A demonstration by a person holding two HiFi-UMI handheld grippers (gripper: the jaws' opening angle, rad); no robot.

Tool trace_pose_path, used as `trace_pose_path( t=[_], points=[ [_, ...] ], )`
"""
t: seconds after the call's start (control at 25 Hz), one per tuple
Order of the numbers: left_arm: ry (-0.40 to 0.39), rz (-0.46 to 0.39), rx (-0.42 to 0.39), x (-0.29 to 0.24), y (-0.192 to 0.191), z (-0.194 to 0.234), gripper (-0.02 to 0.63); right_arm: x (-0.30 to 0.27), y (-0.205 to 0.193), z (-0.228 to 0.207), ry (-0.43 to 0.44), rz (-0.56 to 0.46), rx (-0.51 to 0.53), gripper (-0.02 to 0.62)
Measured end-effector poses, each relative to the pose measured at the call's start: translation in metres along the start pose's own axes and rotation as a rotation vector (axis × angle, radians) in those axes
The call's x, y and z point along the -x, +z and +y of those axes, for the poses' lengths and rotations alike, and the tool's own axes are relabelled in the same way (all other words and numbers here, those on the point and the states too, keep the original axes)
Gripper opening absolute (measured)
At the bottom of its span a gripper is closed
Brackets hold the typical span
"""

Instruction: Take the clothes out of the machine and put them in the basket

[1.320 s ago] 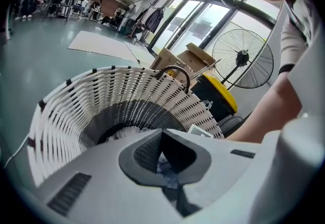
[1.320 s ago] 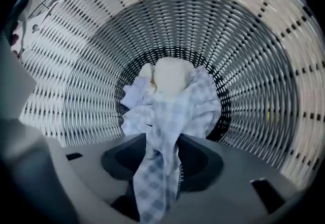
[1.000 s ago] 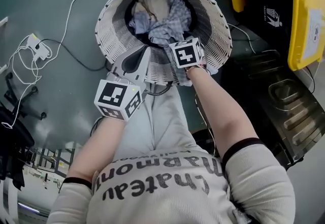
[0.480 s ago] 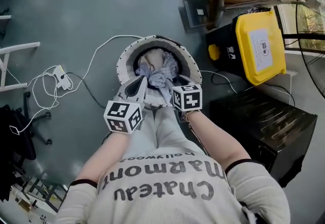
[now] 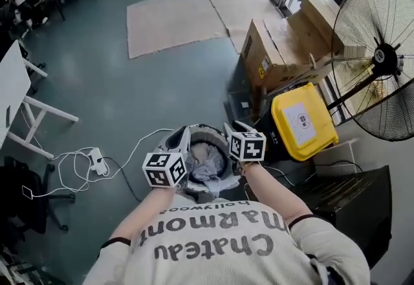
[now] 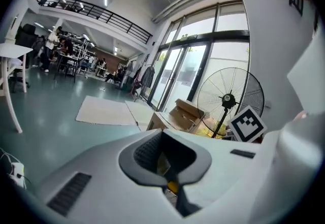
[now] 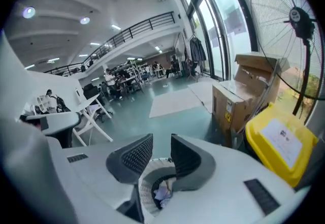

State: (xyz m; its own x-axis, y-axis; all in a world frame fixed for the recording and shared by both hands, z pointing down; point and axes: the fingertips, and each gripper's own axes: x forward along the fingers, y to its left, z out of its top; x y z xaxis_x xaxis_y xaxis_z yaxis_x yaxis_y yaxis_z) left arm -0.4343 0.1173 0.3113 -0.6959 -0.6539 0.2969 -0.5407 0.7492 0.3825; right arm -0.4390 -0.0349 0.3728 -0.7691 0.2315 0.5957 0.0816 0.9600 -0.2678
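The white wicker basket (image 5: 204,129) stands on the floor below me with blue and pale clothes (image 5: 208,166) heaped in it. Both grippers hang high above it, one on each side. In the head view my left gripper (image 5: 184,132) looks shut, and its jaws (image 6: 162,137) meet at the tips with nothing between them. My right gripper (image 5: 232,127) is open; its jaws have just been closing on nothing. Through the gap of the right gripper (image 7: 161,146) I see the basket (image 7: 145,180) and the clothes (image 7: 162,193) far below.
A yellow-lidded bin (image 5: 303,121), cardboard boxes (image 5: 281,44) and a large standing fan (image 5: 378,57) are on the right. A black machine (image 5: 352,206) sits at the lower right. A power strip with cables (image 5: 97,162) lies left of the basket, and a white table (image 5: 13,90) beyond.
Both grippers have risen from just above the basket's clothes to well over it. The view has lifted with them, so the basket looks small. The right jaws have narrowed.
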Motion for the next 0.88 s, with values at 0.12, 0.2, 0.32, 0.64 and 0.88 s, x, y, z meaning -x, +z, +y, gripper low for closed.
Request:
trace_pose_path(
  t=[0.12,0.2,0.32,0.64,0.88],
  points=[
    [0.005,-0.081,0.007,0.011,0.038,-0.005,0.008,0.02,0.039,0.01,0.02,-0.092,-0.001,0.126],
    [0.005,-0.134,-0.002,0.017,0.065,-0.01,0.008,0.03,0.063,0.018,0.037,-0.147,0.0,0.124],
    [0.002,-0.188,-0.026,0.025,0.093,-0.016,0.008,0.047,0.097,0.035,0.078,-0.24,0.0,0.124],
    [-0.028,-0.299,-0.094,0.042,0.15,-0.032,0.008,0.092,0.175,0.081,0.174,-0.45,0.01,0.1],
    [-0.072,-0.351,-0.125,0.045,0.167,-0.049,0.008,0.117,0.197,0.097,0.173,-0.524,0.117,0.1]
  ],
)
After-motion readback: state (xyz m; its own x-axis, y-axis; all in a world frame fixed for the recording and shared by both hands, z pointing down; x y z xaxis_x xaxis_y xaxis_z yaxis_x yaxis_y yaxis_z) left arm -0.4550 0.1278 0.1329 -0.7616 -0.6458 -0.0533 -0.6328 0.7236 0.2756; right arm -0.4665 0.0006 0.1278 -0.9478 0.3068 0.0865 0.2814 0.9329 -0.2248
